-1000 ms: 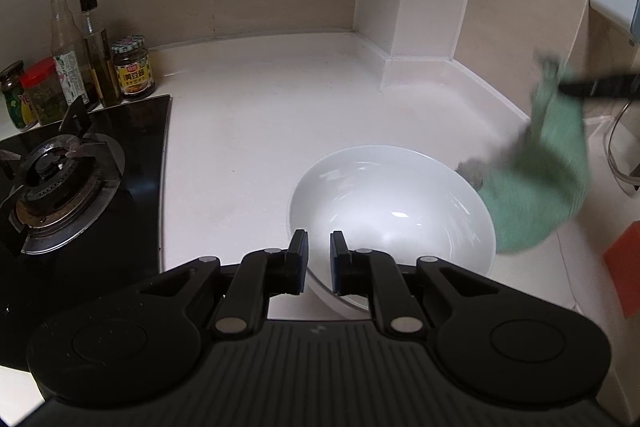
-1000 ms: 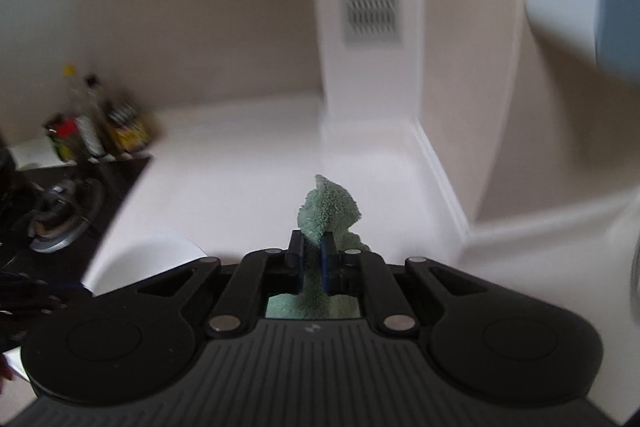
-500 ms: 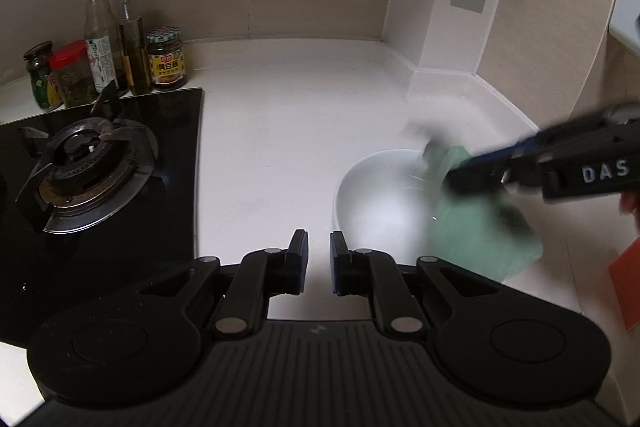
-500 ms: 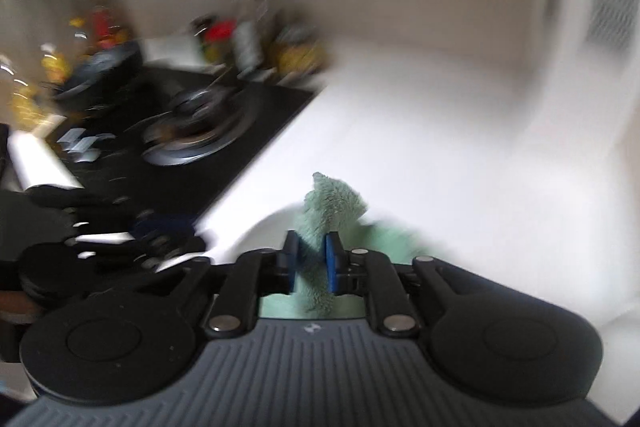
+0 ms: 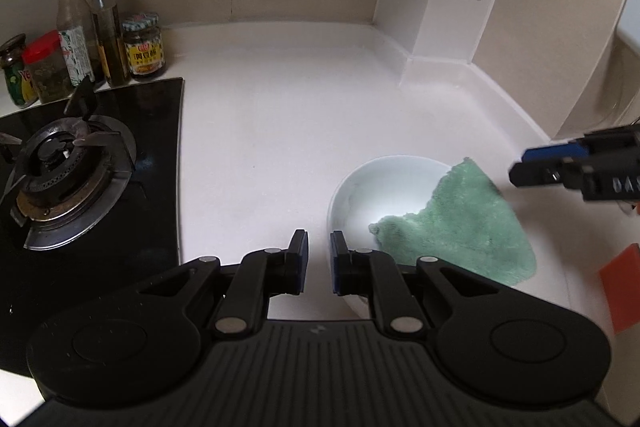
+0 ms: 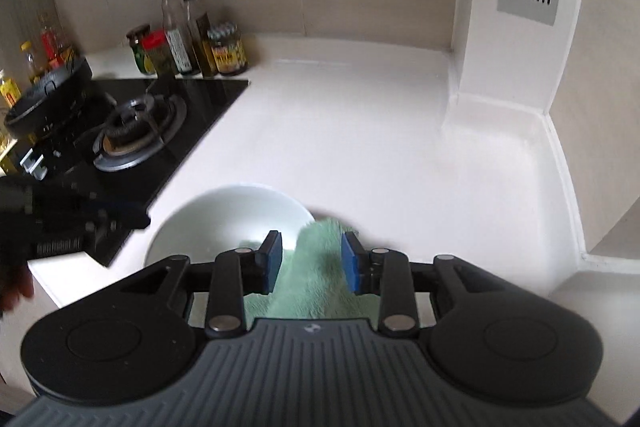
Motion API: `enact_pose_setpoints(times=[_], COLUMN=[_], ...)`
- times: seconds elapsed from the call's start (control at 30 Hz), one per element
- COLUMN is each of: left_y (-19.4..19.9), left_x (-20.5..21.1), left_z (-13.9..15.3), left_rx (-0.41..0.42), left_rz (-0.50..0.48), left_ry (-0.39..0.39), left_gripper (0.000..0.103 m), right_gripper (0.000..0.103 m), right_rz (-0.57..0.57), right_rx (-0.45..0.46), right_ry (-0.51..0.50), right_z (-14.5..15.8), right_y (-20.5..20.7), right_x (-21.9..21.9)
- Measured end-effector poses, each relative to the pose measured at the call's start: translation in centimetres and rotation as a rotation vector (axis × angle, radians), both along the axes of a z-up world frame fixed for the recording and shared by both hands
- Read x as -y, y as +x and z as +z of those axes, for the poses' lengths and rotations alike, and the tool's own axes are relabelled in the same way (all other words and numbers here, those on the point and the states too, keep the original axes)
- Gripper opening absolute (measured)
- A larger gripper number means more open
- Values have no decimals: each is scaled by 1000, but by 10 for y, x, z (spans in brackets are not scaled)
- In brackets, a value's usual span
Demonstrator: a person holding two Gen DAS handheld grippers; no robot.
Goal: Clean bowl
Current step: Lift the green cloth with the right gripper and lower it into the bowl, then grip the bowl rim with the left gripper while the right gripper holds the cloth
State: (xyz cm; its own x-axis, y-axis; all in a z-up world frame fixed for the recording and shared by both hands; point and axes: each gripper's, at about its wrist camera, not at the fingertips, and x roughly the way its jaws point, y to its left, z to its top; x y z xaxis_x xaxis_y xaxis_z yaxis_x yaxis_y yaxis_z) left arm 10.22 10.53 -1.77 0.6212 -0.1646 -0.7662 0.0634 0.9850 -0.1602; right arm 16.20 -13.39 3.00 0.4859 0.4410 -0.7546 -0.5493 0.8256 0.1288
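Observation:
A white bowl [image 5: 380, 195] [image 6: 224, 219] stands on the white counter. A green cloth [image 5: 460, 227] [image 6: 316, 291] lies draped over its right rim, partly inside. My right gripper [image 6: 312, 259] [image 5: 520, 167] hovers just above the cloth with its jaws wide apart. The cloth rises between the blue pads [image 6: 273, 259] but neither one presses on it. My left gripper [image 5: 318, 259] [image 6: 136, 217] stays at the bowl's left edge, above the counter. Its jaws stand a narrow gap apart with nothing between them.
A black gas hob [image 5: 60, 167] with a burner fills the left side, and a dark pan [image 6: 48, 95] sits on its far side. Bottles and jars [image 5: 96, 39] line the back wall. A white vented column [image 5: 440, 7] rises at the back right. An orange object [image 5: 620, 287] lies at the right.
My right gripper brought the cloth down over the bowl, opened and let it go. The left gripper drew away to the left of the bowl's rim.

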Motion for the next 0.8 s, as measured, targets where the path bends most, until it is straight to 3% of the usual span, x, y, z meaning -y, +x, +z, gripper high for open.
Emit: enact_pose_setpoints(times=[0.13,0.33,0.5,0.63,0.8], left_y=[13,31,44,53,58], left_x=[2,9,17,17,14], left_z=[-7,-15,-23,-27,-27], left_rx=[-59,-171,-244,-299,-306], left_rz=[7,1,-110,-185,-283], left_ry=[-26,-5,49,38,57], left_gripper=[15,17,17,18,17], right_gripper=[28,28,30,30,31], right_rz=[18,52,8,-56,-124], right_rx=[-7,-60,-152,-213,-357], right_ry=[-5,-28,-58,-49,-16], right_z=[-11,-24,-40,-47,-67], right_y=[0,4,11,15,19], right_x=[6,2,-6,-11,-22])
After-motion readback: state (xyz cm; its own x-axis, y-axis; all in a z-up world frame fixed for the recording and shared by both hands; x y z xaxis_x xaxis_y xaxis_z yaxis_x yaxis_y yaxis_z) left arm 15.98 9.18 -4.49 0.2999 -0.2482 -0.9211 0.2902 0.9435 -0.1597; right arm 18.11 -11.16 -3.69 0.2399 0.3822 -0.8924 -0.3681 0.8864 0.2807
